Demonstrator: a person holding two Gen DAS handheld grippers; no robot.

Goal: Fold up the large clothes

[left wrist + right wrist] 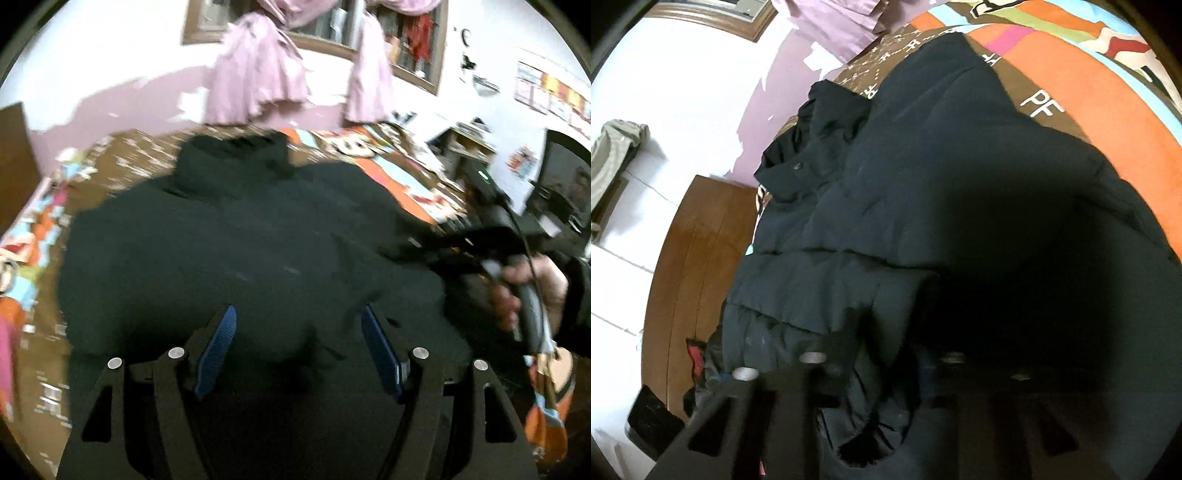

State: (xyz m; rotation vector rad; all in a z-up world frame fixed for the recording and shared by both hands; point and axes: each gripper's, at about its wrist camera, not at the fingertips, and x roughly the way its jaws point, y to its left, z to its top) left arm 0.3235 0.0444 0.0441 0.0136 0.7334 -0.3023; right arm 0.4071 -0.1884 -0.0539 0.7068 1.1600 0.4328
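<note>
Left wrist: colourful bedspread, seemingly peeling lilac wall.

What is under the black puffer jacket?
The black puffer jacket lies on a colourful patterned bedspread, showing around its edges. Whatever sits directly beneath the jacket is covered.

White wall with peeling lilac paint low down. Wood-framed window above the bed, lilac curtains tied in bunches. Bed under a brown, orange and blue patterned cover. Brown wooden headboard left of the bed. Dark television right of it.
</note>
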